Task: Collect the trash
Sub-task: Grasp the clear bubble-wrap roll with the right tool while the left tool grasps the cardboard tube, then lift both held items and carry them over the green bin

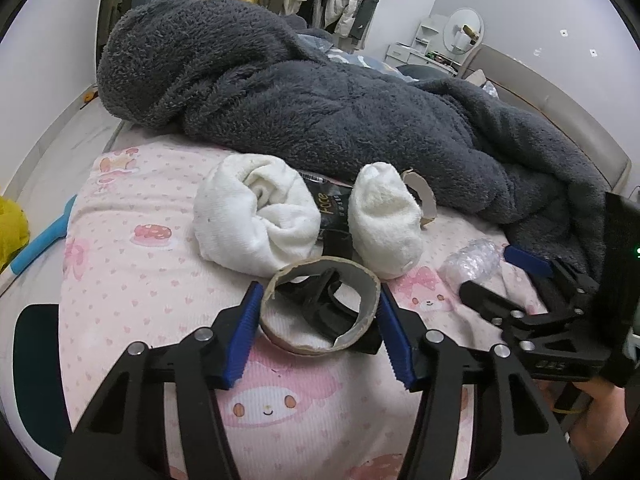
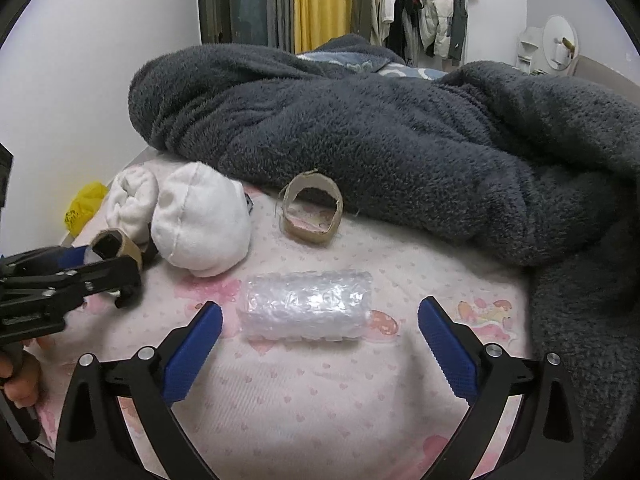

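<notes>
My left gripper (image 1: pixel 320 316) is shut on a cardboard tape ring (image 1: pixel 320 312), its blue pads pressing both sides, just above the pink bedsheet (image 1: pixel 132 280). The ring also shows in the right wrist view (image 2: pixel 116 246). My right gripper (image 2: pixel 320 330) is open, its fingers on either side of a clear bubble-wrap roll (image 2: pixel 306 306) lying on the sheet. The roll also shows in the left wrist view (image 1: pixel 472 260). A second cardboard ring (image 2: pixel 312 214) lies by the blanket. A black wrapper (image 1: pixel 332 208) sits between two white socks.
Two rolled white socks (image 1: pixel 256 220) (image 1: pixel 384 220) lie on the bed. A big grey fleece blanket (image 2: pixel 400 132) covers the far side and right. A yellow bag (image 2: pixel 86 202) sits off the bed's left edge. Clothes hang behind.
</notes>
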A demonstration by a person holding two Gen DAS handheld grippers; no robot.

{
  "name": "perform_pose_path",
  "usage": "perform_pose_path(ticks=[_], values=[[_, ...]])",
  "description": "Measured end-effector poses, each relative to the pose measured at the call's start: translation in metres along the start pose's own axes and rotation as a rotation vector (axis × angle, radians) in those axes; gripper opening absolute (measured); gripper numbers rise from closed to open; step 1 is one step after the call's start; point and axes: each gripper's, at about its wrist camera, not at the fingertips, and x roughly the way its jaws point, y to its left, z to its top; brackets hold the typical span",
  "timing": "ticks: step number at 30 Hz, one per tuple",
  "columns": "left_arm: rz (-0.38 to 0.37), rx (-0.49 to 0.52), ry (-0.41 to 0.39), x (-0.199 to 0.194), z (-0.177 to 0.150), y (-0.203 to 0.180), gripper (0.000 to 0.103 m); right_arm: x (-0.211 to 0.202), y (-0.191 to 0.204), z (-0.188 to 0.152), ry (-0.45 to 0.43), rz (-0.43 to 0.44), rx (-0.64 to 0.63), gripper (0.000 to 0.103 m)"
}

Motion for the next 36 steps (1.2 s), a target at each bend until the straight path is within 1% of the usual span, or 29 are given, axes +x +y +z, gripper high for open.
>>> perform_pose_path(ticks=[4, 10, 13, 14, 15, 16, 18, 21, 27, 31, 36], values=[[-0.009, 0.011, -0.010, -0.005, 0.002, 0.000, 0.060, 0.007, 0.002, 0.001, 0.024, -0.016, 0.007, 0.099], [-0.027, 0.016, -0.021, -0.013, 0.005, 0.005, 0.060, 0.011, 0.005, 0.005, 0.019, 0.001, 0.027, 0.099], [-0.033, 0.015, -0.033, -0.019, 0.007, 0.007, 0.060, 0.015, 0.008, 0.007, 0.043, -0.018, 0.024, 0.098], [-0.035, 0.015, -0.037, -0.022, 0.008, 0.008, 0.060, 0.016, 0.008, 0.007, 0.045, -0.018, 0.029, 0.091], [-0.036, 0.017, -0.042, -0.024, 0.009, 0.009, 0.060, 0.017, 0.008, 0.008, 0.050, -0.015, 0.033, 0.077], [-0.036, 0.019, -0.045, -0.026, 0.011, 0.010, 0.060, 0.019, 0.008, 0.008, 0.061, -0.012, 0.036, 0.073], [-0.034, 0.022, -0.054, -0.031, 0.013, 0.012, 0.060, 0.023, 0.009, 0.010, 0.079, -0.010, 0.037, 0.068], [-0.031, 0.024, -0.064, -0.037, 0.016, 0.018, 0.060, 0.023, 0.012, 0.013, 0.078, -0.021, 0.041, 0.067], [-0.013, 0.031, -0.069, -0.046, 0.019, 0.031, 0.060, 0.015, 0.015, 0.029, 0.041, -0.028, 0.086, 0.067], [0.019, 0.045, -0.070, -0.050, 0.019, 0.041, 0.060, 0.011, 0.018, 0.042, 0.018, -0.008, 0.128, 0.067], [0.035, 0.040, -0.074, -0.060, 0.019, 0.061, 0.060, 0.006, 0.033, 0.057, -0.011, 0.026, 0.146, 0.067]])
